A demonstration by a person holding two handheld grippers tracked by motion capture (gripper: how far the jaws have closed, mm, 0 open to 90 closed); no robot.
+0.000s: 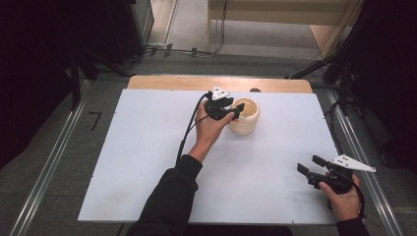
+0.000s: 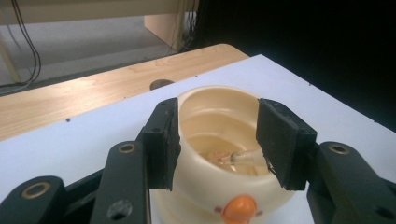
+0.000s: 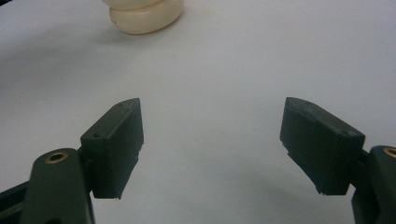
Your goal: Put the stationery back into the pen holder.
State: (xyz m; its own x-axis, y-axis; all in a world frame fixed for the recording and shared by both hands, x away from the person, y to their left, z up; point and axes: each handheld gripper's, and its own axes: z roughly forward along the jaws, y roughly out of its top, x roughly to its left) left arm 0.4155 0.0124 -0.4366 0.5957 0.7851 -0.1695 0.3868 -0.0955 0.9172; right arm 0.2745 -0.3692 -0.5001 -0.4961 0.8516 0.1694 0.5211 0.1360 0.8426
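The left fingers (image 2: 161,142) stand partly apart over the mouth of a cream-coloured pot (image 2: 219,154), one pad just outside its near-left rim, the other hanging inside the opening on the right. They press on nothing that I can see. Just below the right pad, down in the pot, lies a small slim pale piece (image 2: 240,157), blurred; I cannot tell what it is, nor whether the pad touches it. So the relation that matters is plain: the pot sits directly under and ahead of the left gripper (image 1: 231,112), and its open axis runs straight up.

The pot looks like smooth glazed or moulded stuff, round and bulging in stacked rings, with a thick rolled lip and an orange knob (image 2: 239,208) low on the side facing the left hand. It stands upright toward the far middle of the white, matte surface (image 1: 147,162), beyond which a strip of pale wood (image 1: 172,82) shows.

The right gripper (image 1: 307,166) rests at the near right corner, well apart from the pot, its fingers (image 3: 114,144) spread wide and empty over bare surface. The left hand is clearly the nearer one.
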